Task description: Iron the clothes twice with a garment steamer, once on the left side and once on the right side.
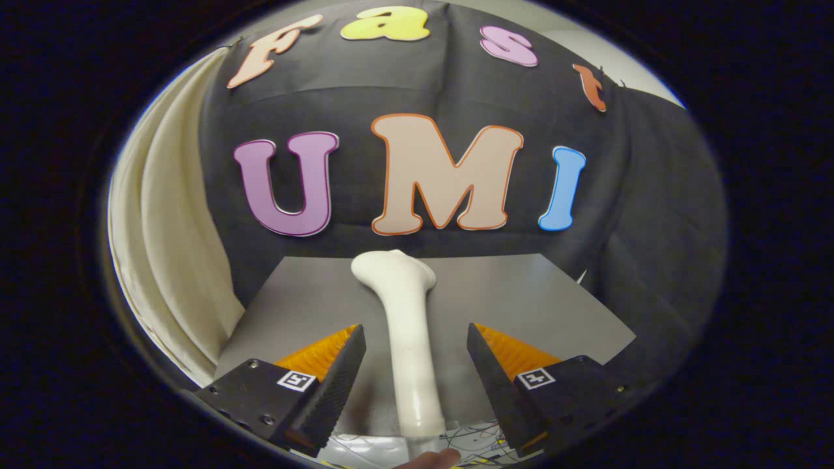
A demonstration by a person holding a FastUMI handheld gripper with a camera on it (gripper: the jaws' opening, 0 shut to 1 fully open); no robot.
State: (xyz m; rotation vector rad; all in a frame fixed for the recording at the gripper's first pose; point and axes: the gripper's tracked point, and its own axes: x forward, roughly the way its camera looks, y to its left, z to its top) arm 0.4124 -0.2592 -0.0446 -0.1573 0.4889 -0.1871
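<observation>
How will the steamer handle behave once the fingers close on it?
The garment steamer looks smooth, glossy and rounded, so probably slippery and apt to twist. Its wider head sits beyond the open gripper, so it may tip forward. Likely rigid plastic.

1. One steamer (409, 339) is seen, standing between the fingers.
2. One gripper (416, 371) is counted; its two fingers are held apart, off the steamer.
3. One grey table (521, 293) is seen.
4. One cream curtain (169, 241) is seen.
</observation>
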